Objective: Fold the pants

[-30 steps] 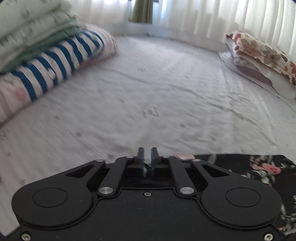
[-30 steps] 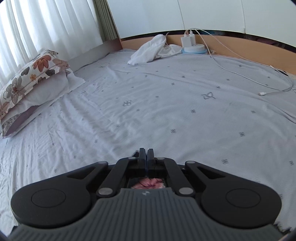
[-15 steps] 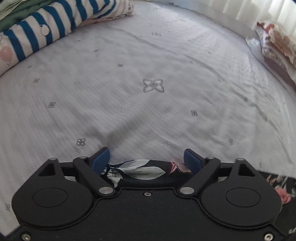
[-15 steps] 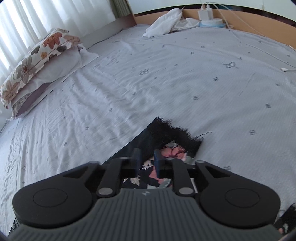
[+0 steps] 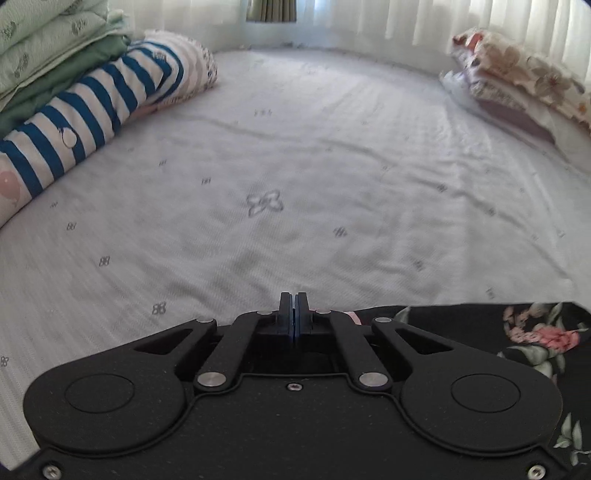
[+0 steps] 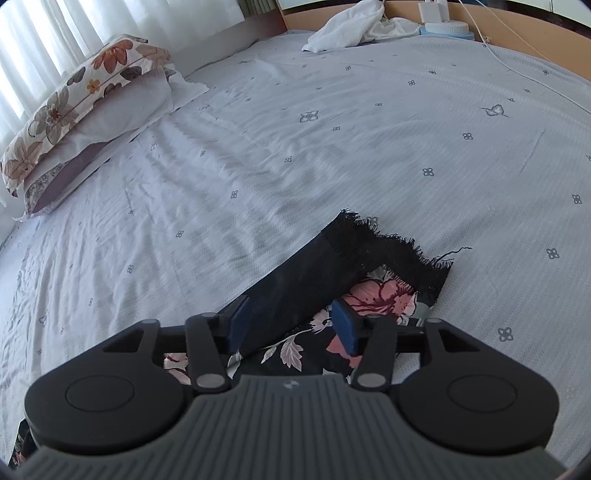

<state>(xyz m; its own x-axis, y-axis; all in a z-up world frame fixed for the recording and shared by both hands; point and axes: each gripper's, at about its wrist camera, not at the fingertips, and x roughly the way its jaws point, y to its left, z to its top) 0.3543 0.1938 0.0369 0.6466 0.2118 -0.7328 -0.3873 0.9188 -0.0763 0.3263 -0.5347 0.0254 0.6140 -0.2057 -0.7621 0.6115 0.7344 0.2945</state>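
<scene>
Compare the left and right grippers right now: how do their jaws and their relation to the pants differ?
The left gripper has its jaws pressed together; the right gripper has its jaws spread apart. The floral pants lie between the right gripper's blue pads, unpinched, while the left gripper shows no cloth between its tips, with pants only beside and behind it. Both sit low over the bed sheet.

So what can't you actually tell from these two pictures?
- Left wrist view: the left gripper is closed, but its body hides whether it pinches the pants.
- Both views: most of the pants are hidden under the gripper bodies and cut by the bottom edge.
- Right wrist view: the items by the headboard are too small to identify.
</scene>
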